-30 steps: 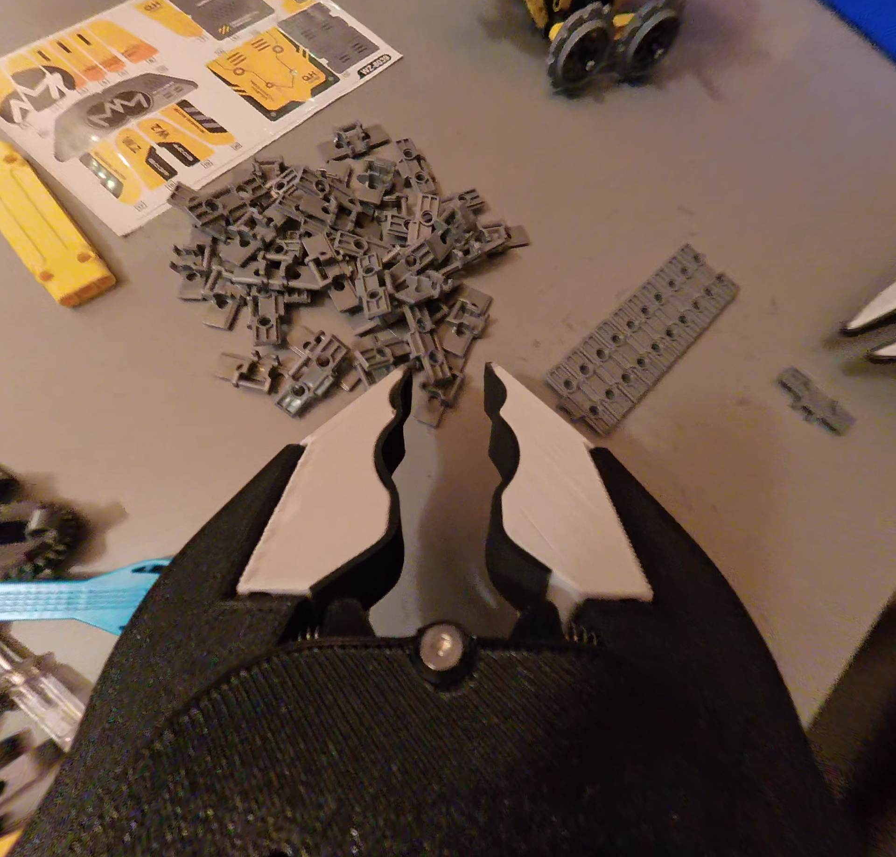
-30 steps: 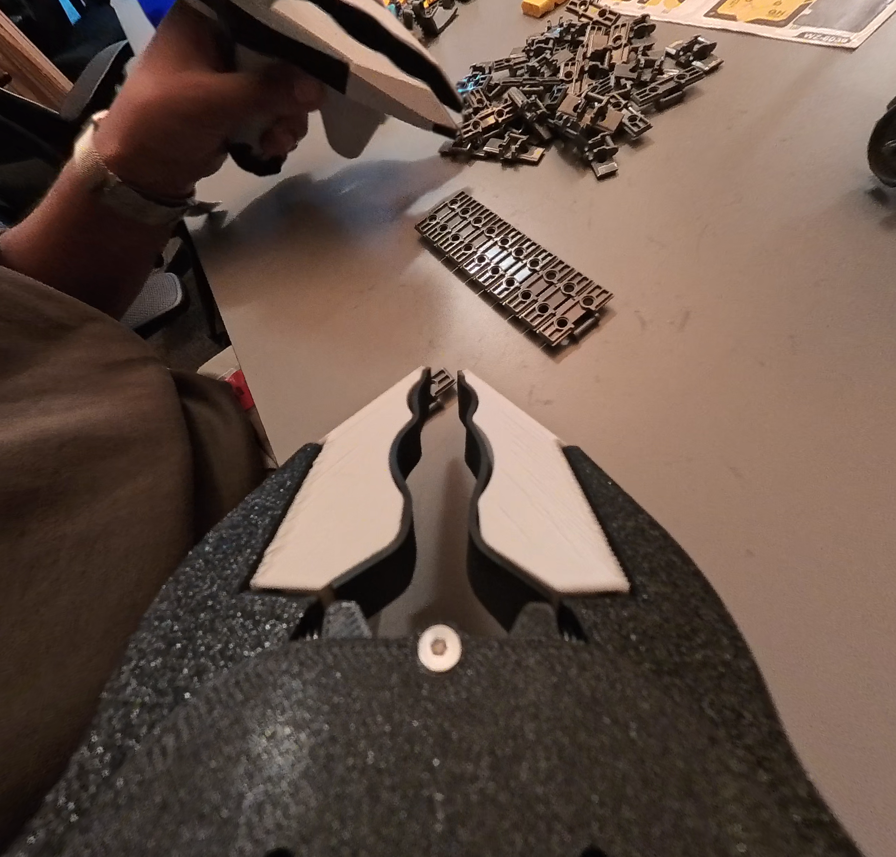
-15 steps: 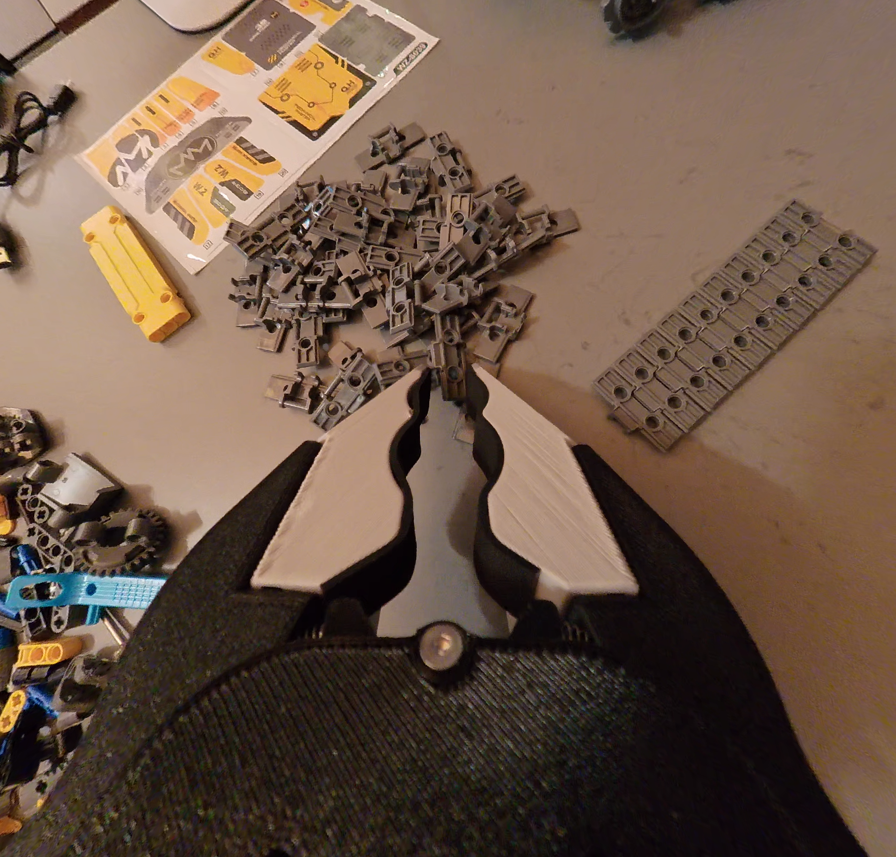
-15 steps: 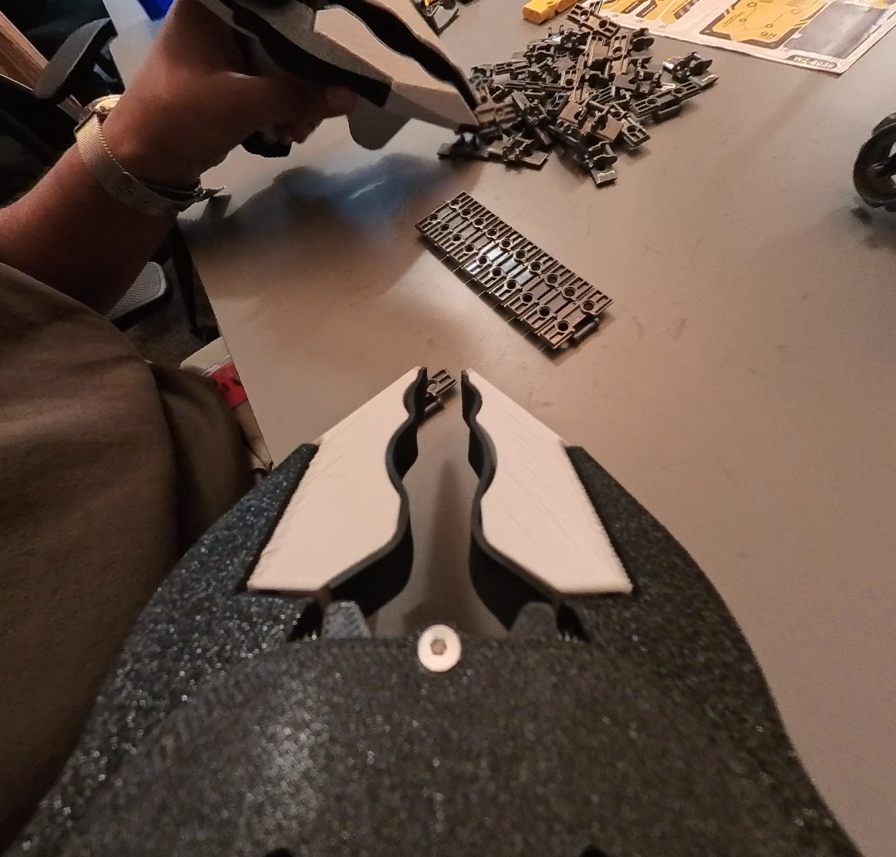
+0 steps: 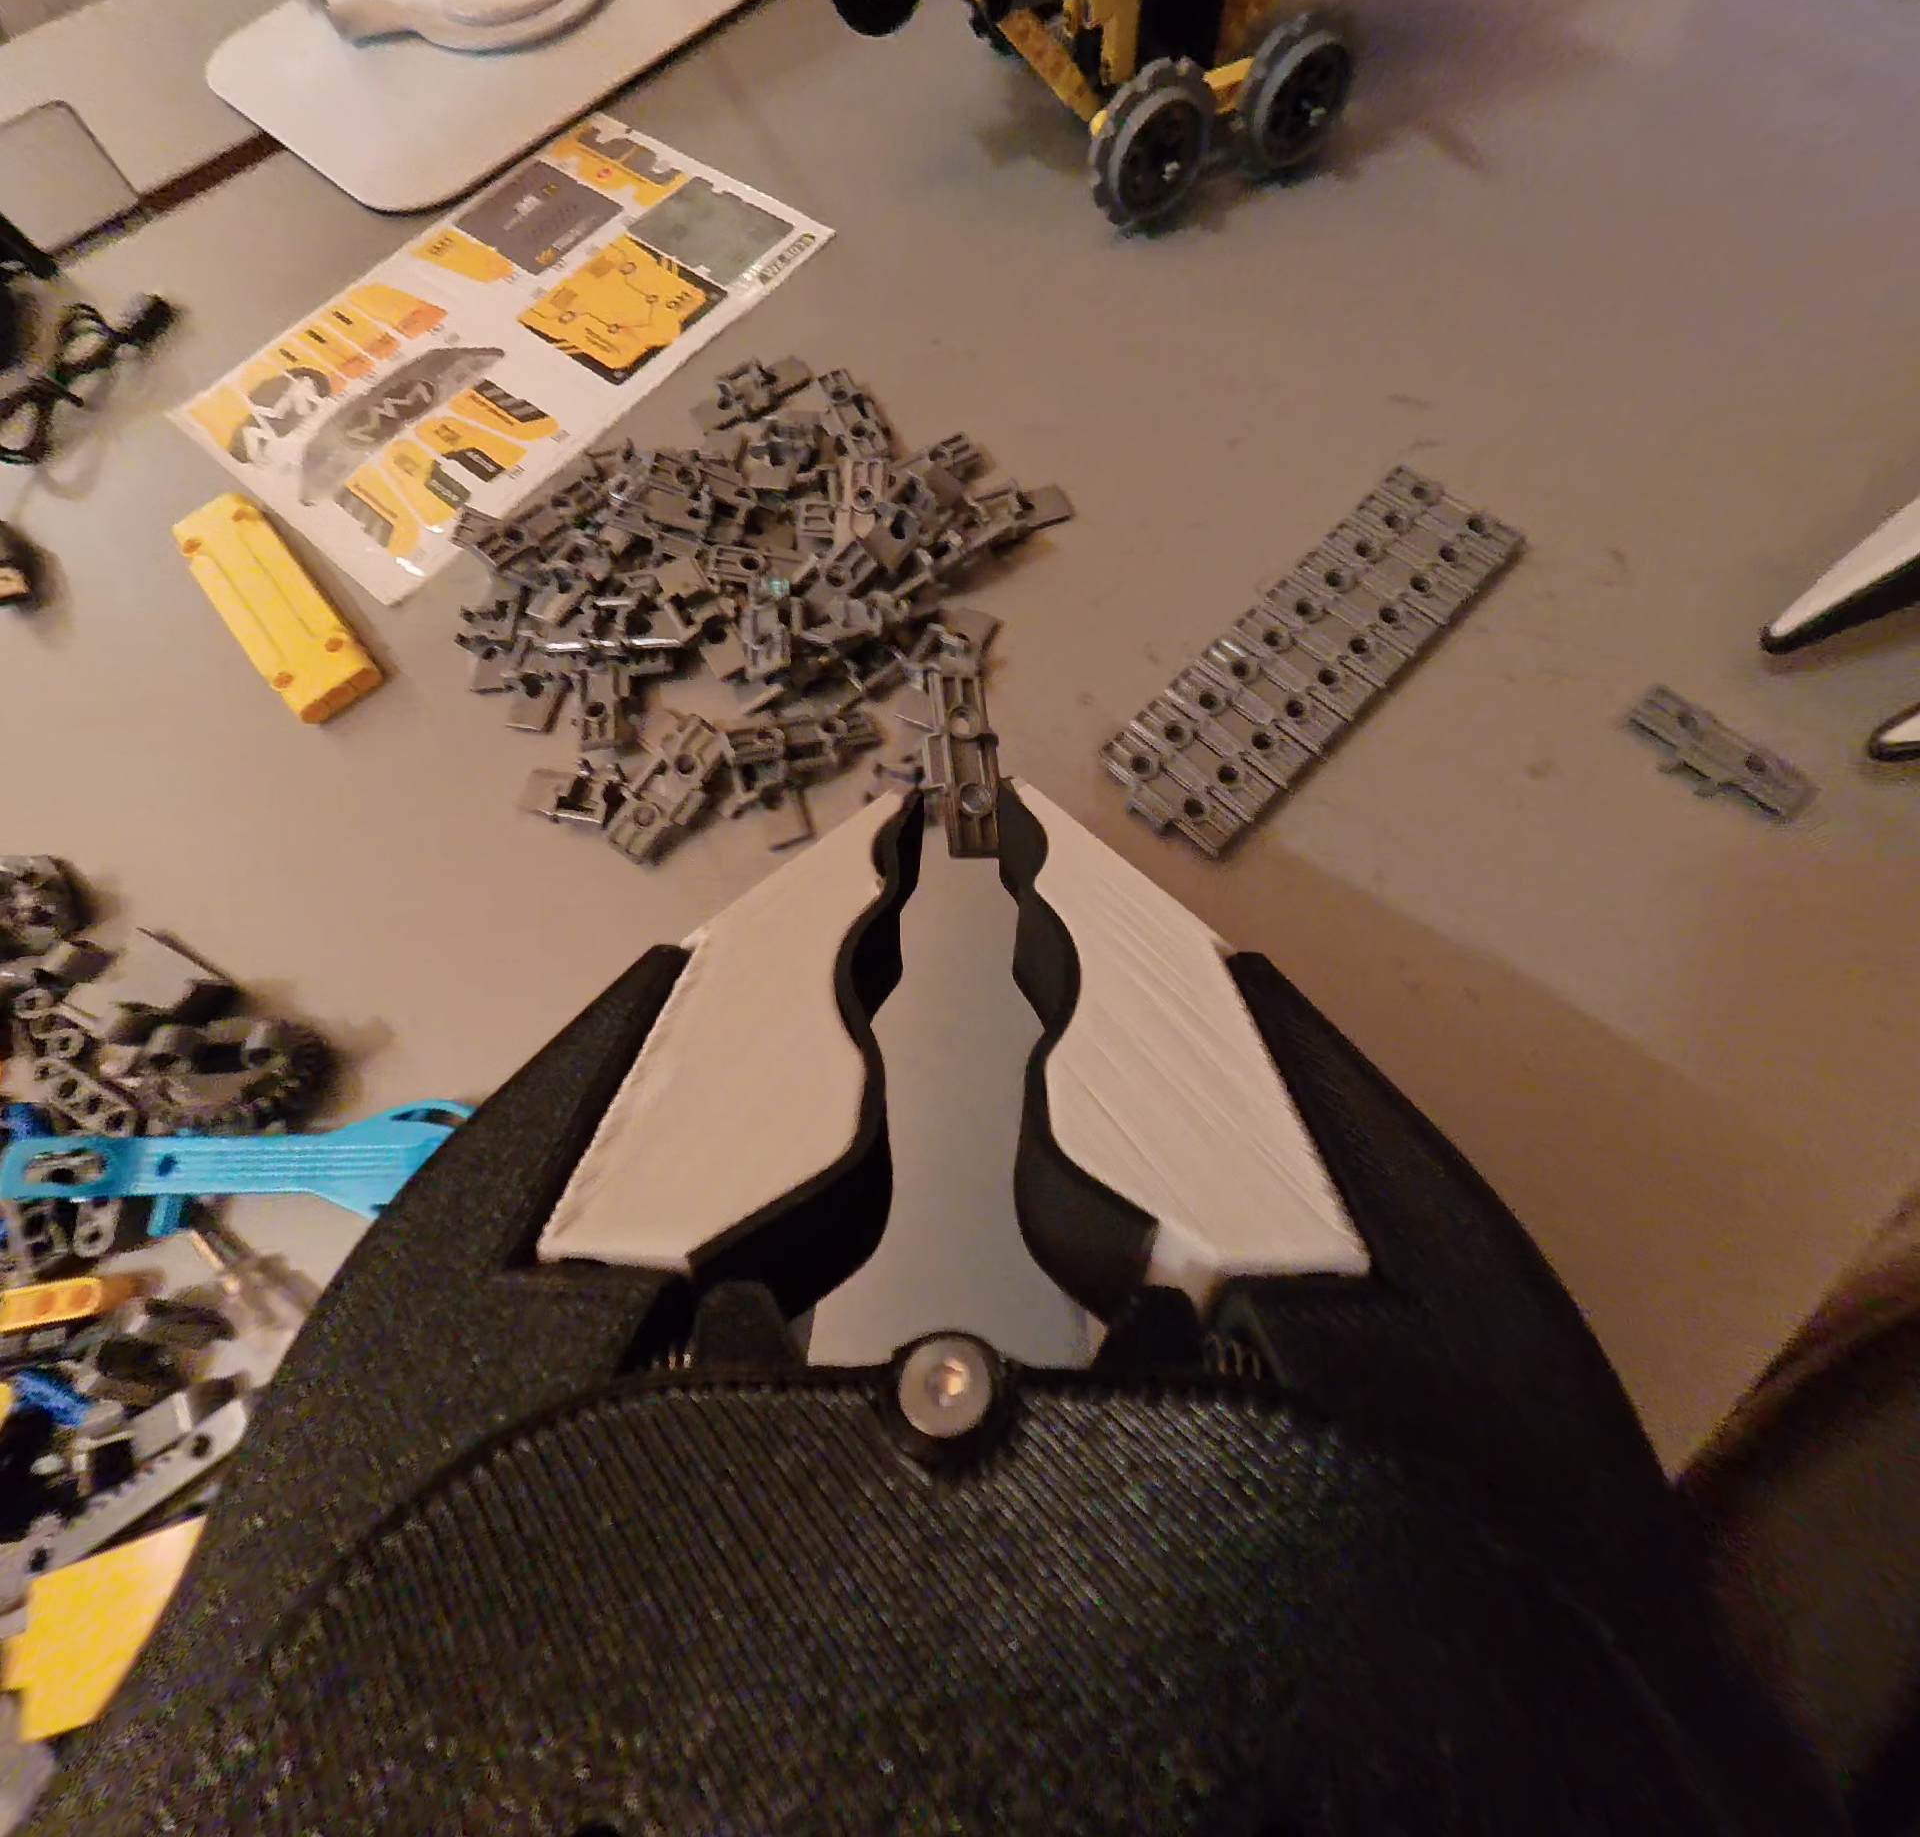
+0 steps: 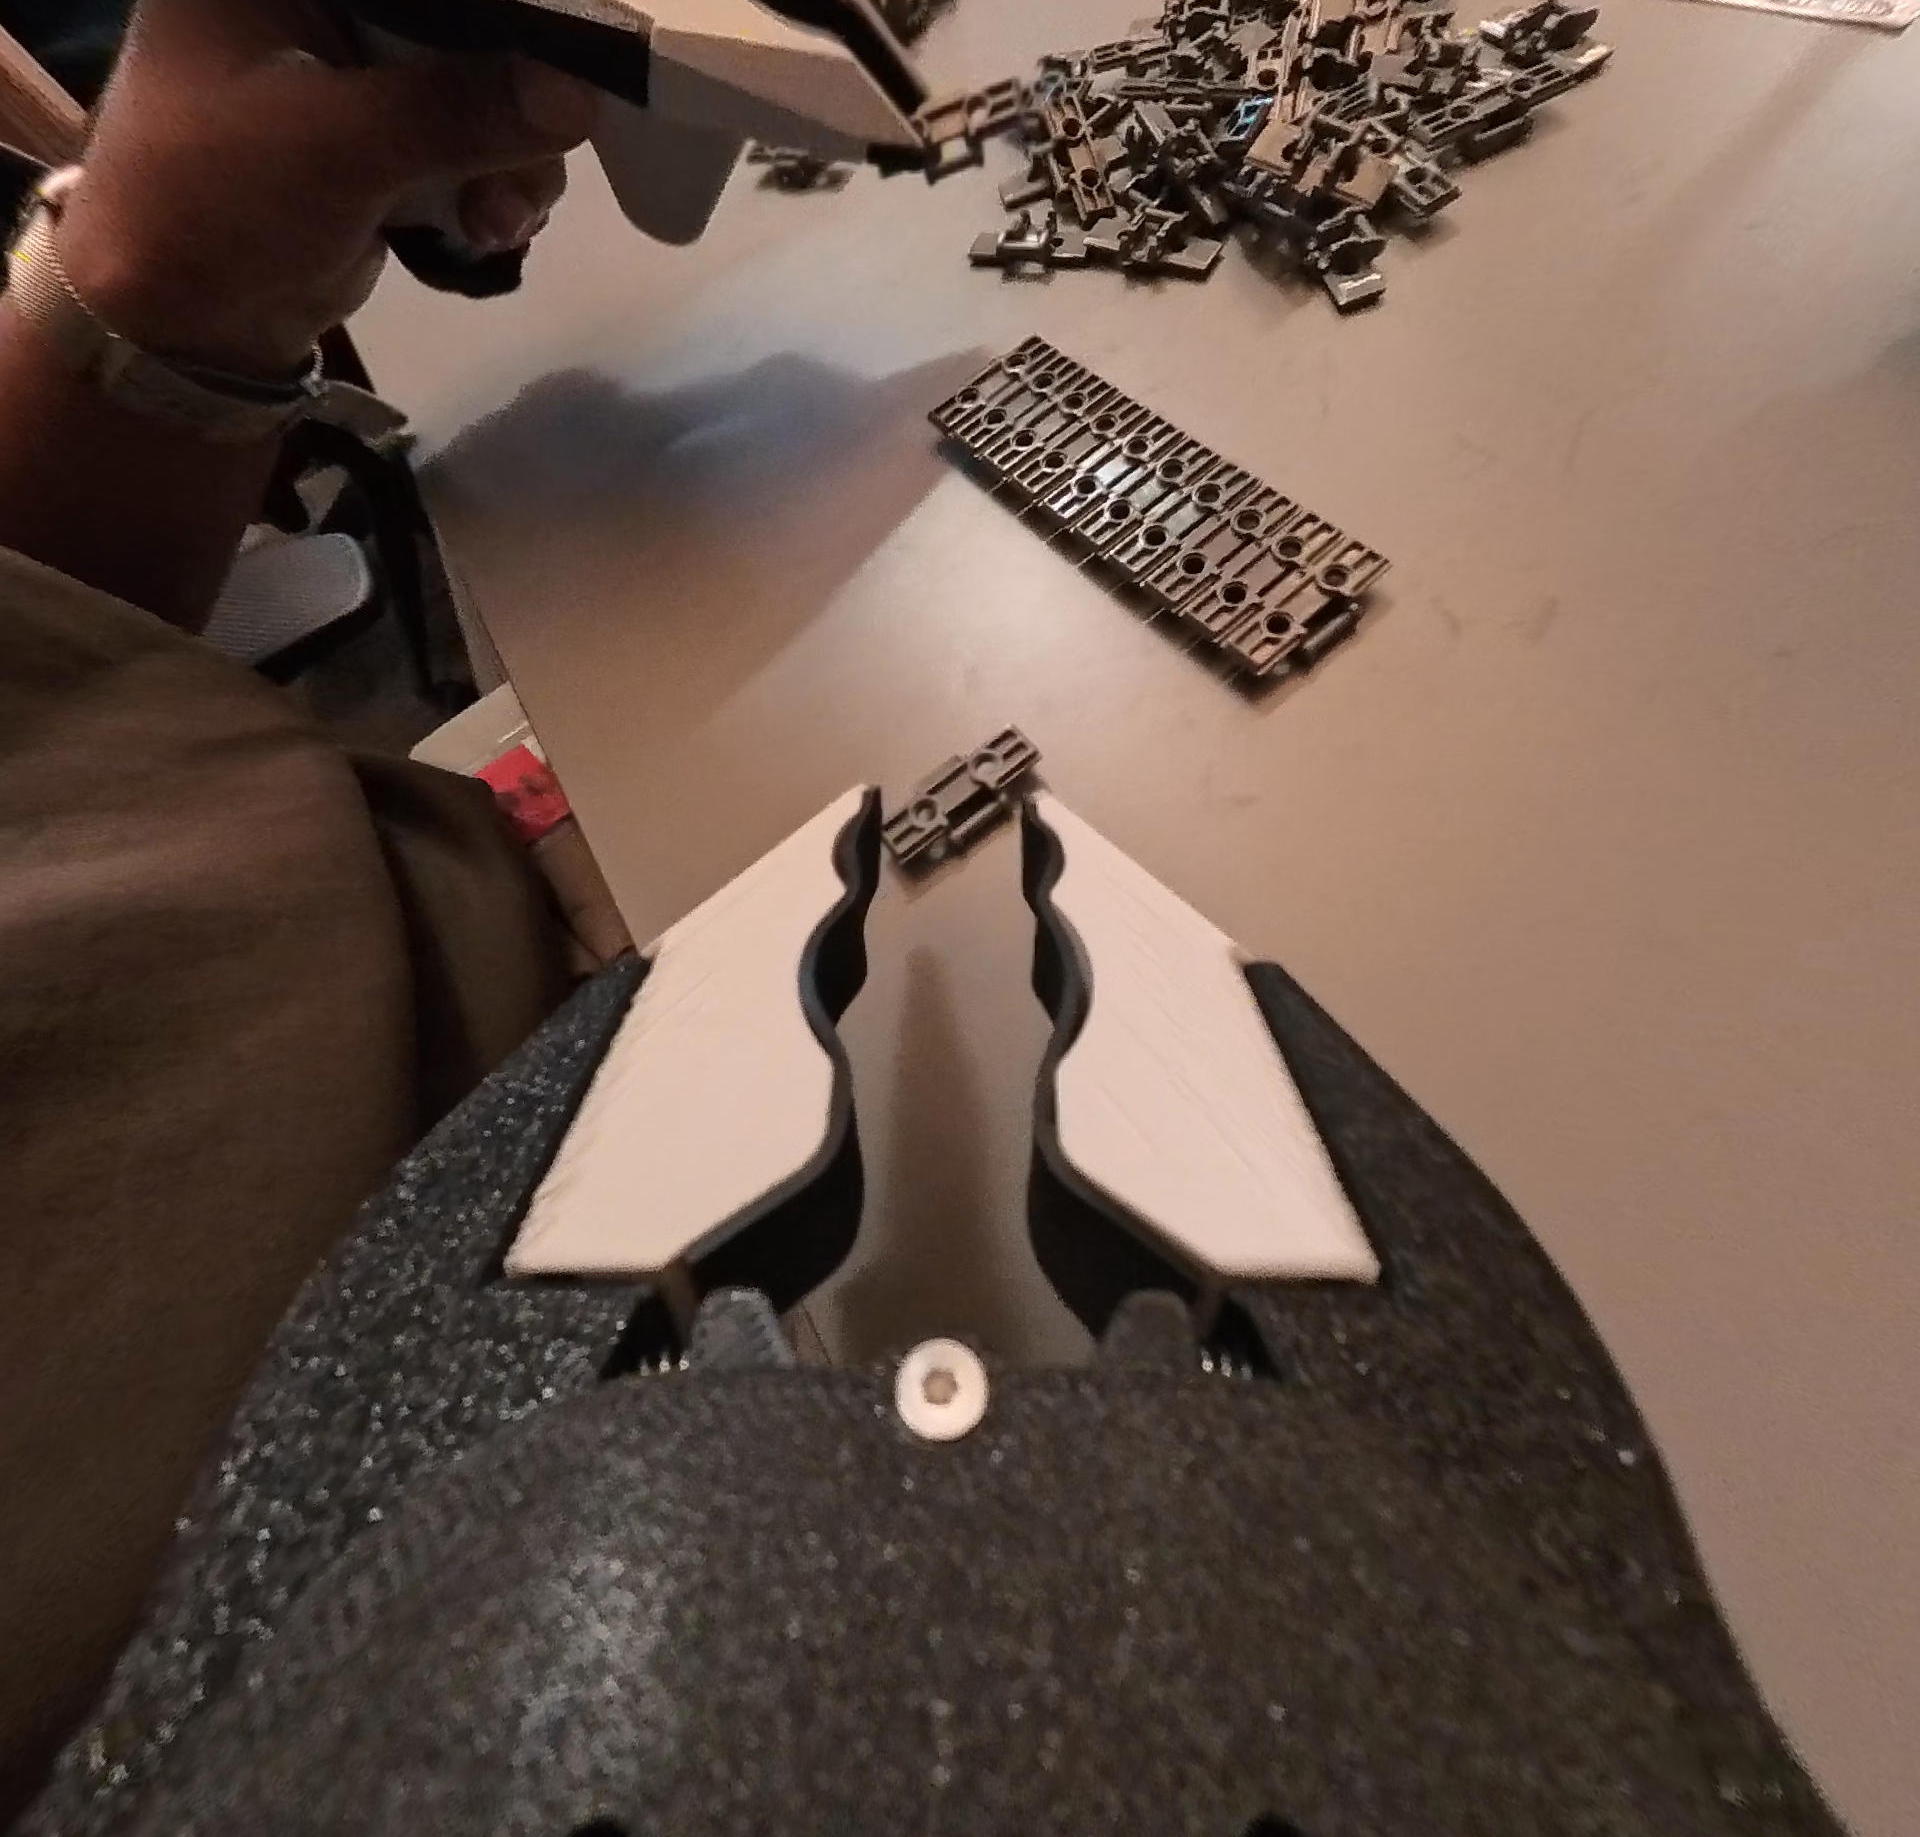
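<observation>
The left gripper (image 5: 961,811) pinches a short chain of grey plastic track links (image 5: 961,748) lifted beside the loose pile (image 5: 748,603). The right gripper (image 6: 951,816), fingers parted, brackets a two-link piece (image 6: 961,798) on the grey worktop (image 6: 1558,852), near the assembled strip (image 6: 1158,504).

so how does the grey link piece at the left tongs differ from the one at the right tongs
The left piece is pinched at its near end by the shut left tongs. The right piece lies loose on the table, in the gap of the open right tongs. The left piece points straight ahead along the fingers, while the right piece lies slanted across the gap. Both are short dark grey linked pieces with round holes.
</observation>
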The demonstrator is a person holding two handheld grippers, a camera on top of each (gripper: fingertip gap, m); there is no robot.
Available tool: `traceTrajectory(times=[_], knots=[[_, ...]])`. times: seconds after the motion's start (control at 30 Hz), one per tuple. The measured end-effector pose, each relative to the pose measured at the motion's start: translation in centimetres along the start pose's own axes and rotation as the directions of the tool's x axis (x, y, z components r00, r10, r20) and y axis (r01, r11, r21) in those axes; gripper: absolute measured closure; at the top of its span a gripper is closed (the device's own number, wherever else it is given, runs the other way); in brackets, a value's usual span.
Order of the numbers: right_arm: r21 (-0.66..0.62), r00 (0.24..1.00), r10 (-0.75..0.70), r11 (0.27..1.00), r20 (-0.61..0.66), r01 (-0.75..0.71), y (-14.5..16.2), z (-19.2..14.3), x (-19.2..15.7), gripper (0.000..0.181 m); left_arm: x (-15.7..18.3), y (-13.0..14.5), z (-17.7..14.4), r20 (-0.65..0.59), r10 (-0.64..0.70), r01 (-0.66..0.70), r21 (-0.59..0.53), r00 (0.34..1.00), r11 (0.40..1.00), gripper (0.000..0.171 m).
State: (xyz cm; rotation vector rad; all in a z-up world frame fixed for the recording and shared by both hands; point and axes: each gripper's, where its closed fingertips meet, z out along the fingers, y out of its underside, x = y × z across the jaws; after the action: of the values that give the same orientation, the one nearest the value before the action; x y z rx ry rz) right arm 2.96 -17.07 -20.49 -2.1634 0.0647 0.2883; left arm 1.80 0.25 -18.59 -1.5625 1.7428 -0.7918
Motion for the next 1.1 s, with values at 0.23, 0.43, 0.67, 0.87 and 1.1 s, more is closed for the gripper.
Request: traceTrajectory(times=[0.23, 0.43, 0.67, 0.87, 1.1], knots=[[-0.037, 0.989, -0.108, 0.994, -0.100, 0.105, 0.9, 0.3, -0.1, 0.145, 2.7, 1.6, -0.5, -0.094, -0.041, 0.039, -0.016, 0.995, 0.999, 0.160], [0.140, 0.969, -0.196, 0.966, -0.152, 0.217, -4.4, 1.2, -1.7, 0.156, 2.7, 3.2, -0.4, -0.114, -0.095, 0.093, -0.031, 0.989, 0.995, 0.160], [-0.006, 0.939, -0.280, 0.959, -0.197, 0.285, -6.7, 6.5, 0.3, 0.181, 2.9, 3.3, -0.1, -0.141, -0.113, 0.107, -0.049, 0.983, 0.993, 0.160], [-0.057, 0.962, -0.233, 0.972, -0.144, 0.227, -5.6, 7.8, 0.6, 0.181, 2.7, 3.1, 0.1, -0.164, -0.146, 0.140, -0.050, 0.976, 0.989, 0.160], [-0.053, 0.971, -0.176, 0.984, -0.162, 0.170, -5.3, 7.0, 1.8, 0.181, 2.7, 2.8, 0.3, -0.213, -0.185, 0.177, -0.055, 0.959, 0.983, 0.161]])
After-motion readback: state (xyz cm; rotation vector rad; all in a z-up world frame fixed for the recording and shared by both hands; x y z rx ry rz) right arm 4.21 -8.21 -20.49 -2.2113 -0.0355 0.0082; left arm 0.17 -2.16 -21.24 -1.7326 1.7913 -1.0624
